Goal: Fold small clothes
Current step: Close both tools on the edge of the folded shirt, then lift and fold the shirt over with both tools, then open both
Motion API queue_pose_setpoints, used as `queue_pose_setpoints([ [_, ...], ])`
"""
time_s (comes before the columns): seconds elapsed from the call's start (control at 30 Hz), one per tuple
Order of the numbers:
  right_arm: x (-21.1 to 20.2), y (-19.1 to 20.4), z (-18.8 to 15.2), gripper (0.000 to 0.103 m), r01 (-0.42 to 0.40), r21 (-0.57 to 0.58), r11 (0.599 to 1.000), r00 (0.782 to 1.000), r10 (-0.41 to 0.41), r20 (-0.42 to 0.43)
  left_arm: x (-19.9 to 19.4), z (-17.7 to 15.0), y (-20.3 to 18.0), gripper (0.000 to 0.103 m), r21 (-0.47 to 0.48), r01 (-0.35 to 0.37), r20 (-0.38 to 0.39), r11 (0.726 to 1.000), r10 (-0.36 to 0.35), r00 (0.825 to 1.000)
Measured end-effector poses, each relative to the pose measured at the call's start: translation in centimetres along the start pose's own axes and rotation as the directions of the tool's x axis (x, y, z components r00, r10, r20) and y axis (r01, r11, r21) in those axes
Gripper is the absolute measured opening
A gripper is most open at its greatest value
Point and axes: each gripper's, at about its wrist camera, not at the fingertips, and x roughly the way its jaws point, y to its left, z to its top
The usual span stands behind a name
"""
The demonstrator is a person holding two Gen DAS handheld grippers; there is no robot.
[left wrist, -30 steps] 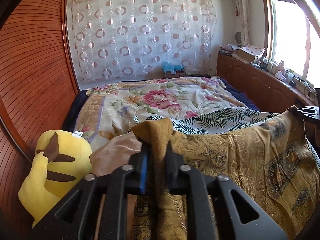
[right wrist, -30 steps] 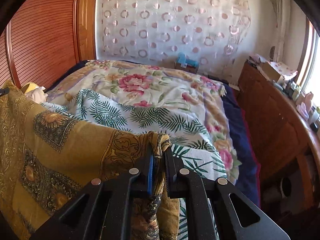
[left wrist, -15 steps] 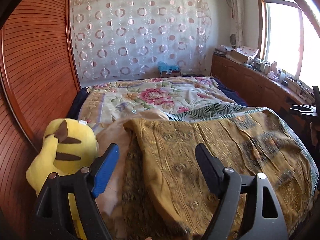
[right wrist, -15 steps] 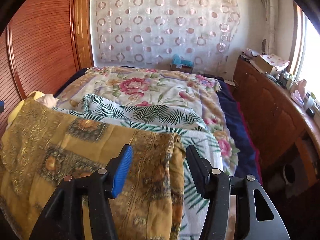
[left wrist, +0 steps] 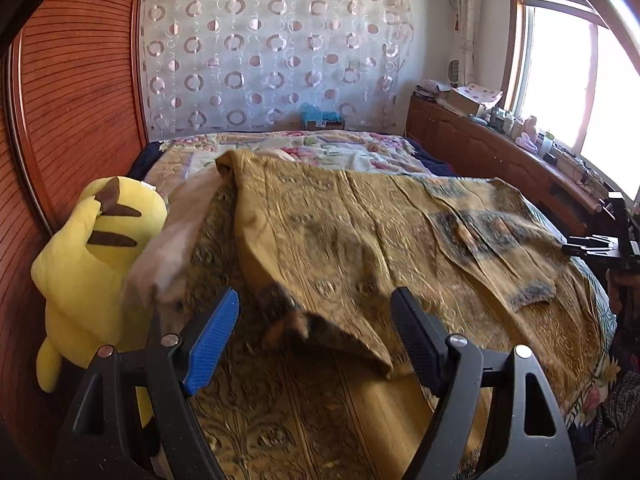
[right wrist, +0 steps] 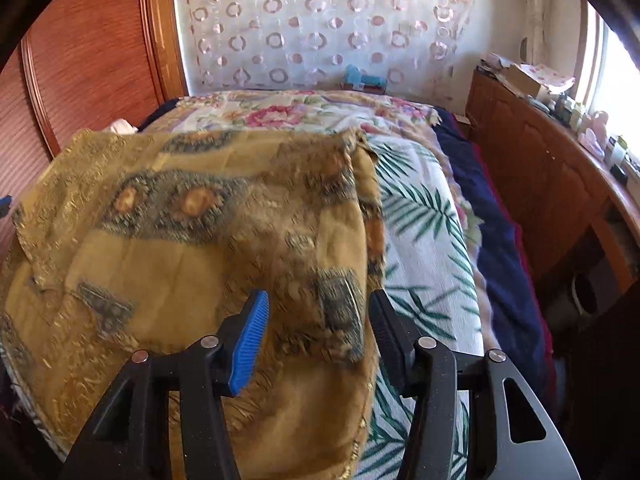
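Note:
A mustard-gold patterned garment (left wrist: 360,248) lies spread across the bed, folded over itself with a loose corner near the front. It also fills the left half of the right wrist view (right wrist: 192,240). My left gripper (left wrist: 316,332) is open and empty, just above the garment's left front corner. My right gripper (right wrist: 318,332) is open and empty, over the garment's right edge. The right gripper shows at the far right of the left wrist view (left wrist: 616,240).
A yellow plush toy (left wrist: 96,256) sits at the bed's left edge by the wooden wall (left wrist: 72,100). A pale cloth (left wrist: 180,224) lies beside it. A palm-leaf sheet (right wrist: 424,240) and floral quilt (right wrist: 288,112) cover the bed. A wooden cabinet (right wrist: 540,184) runs along the right.
Both grippers were shut on the garment's corners and held it up. They opened, the garment dropped flat onto the bed, and both grippers drew back and lower.

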Motion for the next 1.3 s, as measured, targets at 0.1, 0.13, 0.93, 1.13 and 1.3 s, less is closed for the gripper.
queue_pose_setpoints([
  [0.1,0.4,-0.9,-0.6,0.048,-0.006,0.028,1.000,1.000,0.006,-0.020,0.0,-0.4,-0.3,0.079,-0.003,0.006,-0.013,1.000,-0.006,1.000],
  [0.13,0.5,-1.1,-0.7,0.042,-0.012,0.032,0.999,1.000,0.013,-0.024,0.1,-0.6,-0.3,0.079,-0.007,0.005,-0.017,1.000,-0.005,1.000],
  [0.93,2.2,1.5,-0.8,0.016,0.026,-0.042,0.999,1.000,-0.027,-0.001,2.2,0.0,0.3,0.049,-0.030,-0.037,-0.064,0.999,0.035,0.997],
  [1.13,2.0,1.2,-0.8,0.016,0.021,-0.041,0.999,1.000,-0.021,0.001,3.1,-0.5,0.5,0.049,-0.041,-0.047,-0.088,0.998,0.044,0.995],
  [1.3,2.0,0.9,-0.8,0.016,0.015,-0.038,0.999,1.000,-0.014,0.002,3.7,-0.9,0.7,0.048,-0.040,-0.058,-0.106,0.998,0.053,0.993],
])
